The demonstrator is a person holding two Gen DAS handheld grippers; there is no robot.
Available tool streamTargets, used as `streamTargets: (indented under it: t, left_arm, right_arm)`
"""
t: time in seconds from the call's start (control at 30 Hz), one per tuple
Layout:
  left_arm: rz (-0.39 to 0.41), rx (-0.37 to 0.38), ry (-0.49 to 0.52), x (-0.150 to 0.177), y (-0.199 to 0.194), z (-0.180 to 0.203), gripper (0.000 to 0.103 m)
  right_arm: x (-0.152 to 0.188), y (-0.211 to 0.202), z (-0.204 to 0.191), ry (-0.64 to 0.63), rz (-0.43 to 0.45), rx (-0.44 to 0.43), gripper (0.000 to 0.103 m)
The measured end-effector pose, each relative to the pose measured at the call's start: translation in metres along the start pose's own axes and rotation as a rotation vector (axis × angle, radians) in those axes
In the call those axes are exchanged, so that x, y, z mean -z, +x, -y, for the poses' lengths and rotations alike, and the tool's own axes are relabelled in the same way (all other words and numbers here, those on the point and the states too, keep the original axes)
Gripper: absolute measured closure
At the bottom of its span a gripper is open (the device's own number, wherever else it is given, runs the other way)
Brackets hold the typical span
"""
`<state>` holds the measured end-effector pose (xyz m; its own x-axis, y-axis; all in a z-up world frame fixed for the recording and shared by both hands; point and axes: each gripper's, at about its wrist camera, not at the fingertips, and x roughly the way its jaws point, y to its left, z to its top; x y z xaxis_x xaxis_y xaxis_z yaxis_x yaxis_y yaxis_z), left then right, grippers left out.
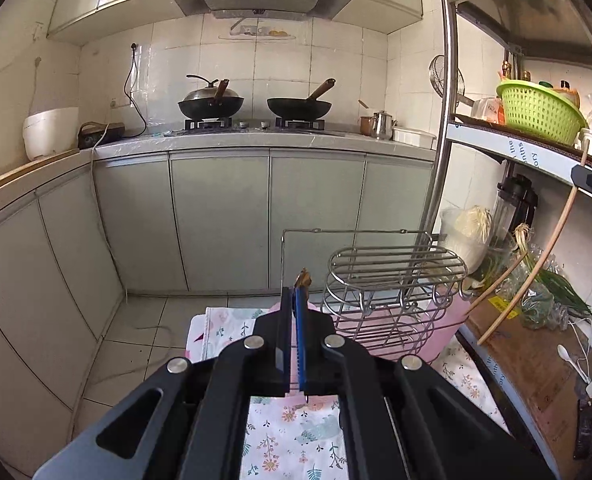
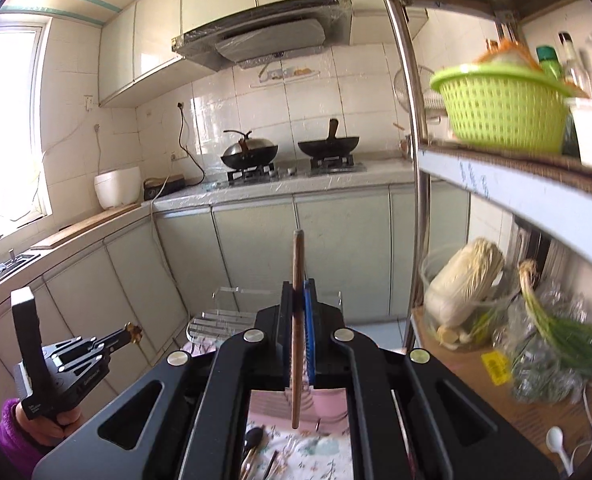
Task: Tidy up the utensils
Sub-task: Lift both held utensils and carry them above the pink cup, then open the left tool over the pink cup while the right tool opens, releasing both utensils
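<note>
Right wrist: wooden utensil (image 2: 297, 300) upright, seemingly clamped in right tool (image 2: 299, 300)

Open air ahead of both claws, clear across to the cabinet doors (image 1: 220, 216). The wire rack (image 1: 391, 280) stands low and to the right, and the metal shelf unit (image 2: 515, 184) with its green basket (image 2: 503, 112) walls off the right.

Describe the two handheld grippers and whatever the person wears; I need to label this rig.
Both the left gripper and right gripper are matte black linkages with silver rivets, one black and one blue ribbed pad. The left's handle carries small white lettering; a purple fleece sleeve shows.
</note>
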<state>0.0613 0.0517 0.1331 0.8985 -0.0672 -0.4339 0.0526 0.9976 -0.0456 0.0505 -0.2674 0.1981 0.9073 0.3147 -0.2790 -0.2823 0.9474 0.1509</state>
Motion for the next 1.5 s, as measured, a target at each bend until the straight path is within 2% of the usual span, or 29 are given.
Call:
streamTargets:
  t: [0.17, 0.3, 0.4, 0.5, 0.6, 0.77, 1.0, 1.2, 1.27, 1.33, 1.4, 1.47, 1.5]
  left_arm:
    - [0.023, -0.009, 0.001, -0.016, -0.001, -0.001, 0.102]
    - [0.039, -0.023, -0.003, -0.028, 0.002, -0.004, 0.102]
    - [0.063, -0.030, -0.016, -0.038, 0.002, -0.008, 0.102]
    - [0.121, -0.064, -0.032, -0.055, -0.002, -0.015, 0.102]
    - [0.174, -0.116, -0.041, -0.070, -0.002, -0.020, 0.102]
    - [0.239, -0.260, 0.010, -0.079, 0.016, -0.016, 0.102]
    - [0.111, -0.231, 0.063, -0.049, 0.069, -0.003, 0.102]
    - [-0.004, -0.146, 0.070, -0.020, 0.096, 0.002, 0.099]
    - [-0.039, -0.114, 0.037, -0.016, 0.099, -0.003, 0.096]
    - [-0.061, -0.086, -0.012, -0.014, 0.098, -0.012, 0.087]
    - [-0.056, -0.075, -0.052, -0.014, 0.091, -0.020, 0.086]
    - [-0.048, -0.067, -0.075, -0.014, 0.082, -0.025, 0.086]
    - [-0.043, -0.068, -0.083, -0.014, 0.076, -0.026, 0.086]
  right_arm:
    - [-0.029, 0.013, 0.000, -0.047, 0.065, 0.047, 0.097]
    - [-0.029, 0.038, 0.002, -0.081, 0.074, 0.085, 0.097]
    - [-0.016, 0.066, 0.007, -0.075, 0.019, 0.090, 0.097]
    - [0.004, 0.089, 0.013, -0.054, -0.050, 0.085, 0.097]
    - [0.023, 0.105, 0.018, -0.034, -0.111, 0.073, 0.097]
    - [0.041, 0.114, 0.025, -0.010, -0.152, 0.057, 0.097]
    - [0.052, 0.117, 0.027, -0.004, -0.174, 0.044, 0.097]
    - [0.052, 0.117, 0.027, 0.000, -0.204, 0.033, 0.097]
    - [0.052, 0.115, 0.027, 0.005, -0.209, 0.030, 0.097]
    - [0.050, 0.112, 0.026, 0.007, -0.212, 0.027, 0.096]
    - [0.048, 0.107, 0.025, 0.006, -0.209, 0.026, 0.090]
    - [0.046, 0.098, 0.022, 0.004, -0.193, 0.024, 0.076]
    - [0.045, 0.094, 0.021, 0.003, -0.185, 0.025, 0.075]
